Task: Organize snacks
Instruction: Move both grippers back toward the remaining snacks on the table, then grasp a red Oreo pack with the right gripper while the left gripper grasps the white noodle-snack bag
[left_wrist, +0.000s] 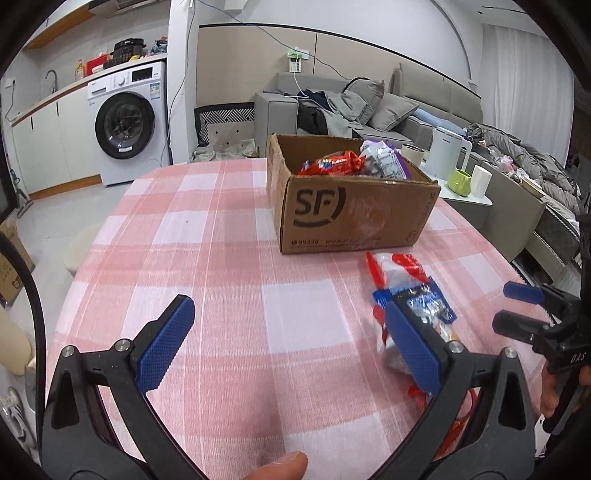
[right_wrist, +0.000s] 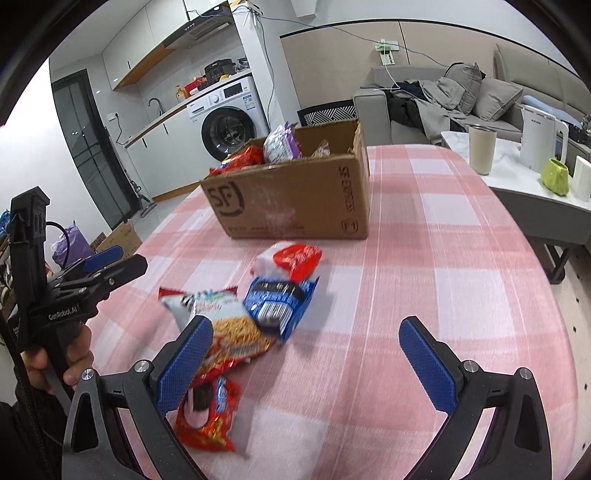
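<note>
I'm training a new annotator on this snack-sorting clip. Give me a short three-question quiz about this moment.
1. True or false: the cardboard box already holds snack packets.
2. How many snack packets lie loose on the table in the right wrist view? A) two B) four C) six
3. Fill in: both the left gripper and the right gripper are ____.

Key: 1 true. 2 B: the white and red packet, blue packet, noodle snack packet, red packet. 3 open.

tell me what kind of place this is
Most likely a small home or studio flat: a washing machine under a kitchen counter, a grey sofa strewn with clothes, and a table with a pink checked tablecloth.
</note>
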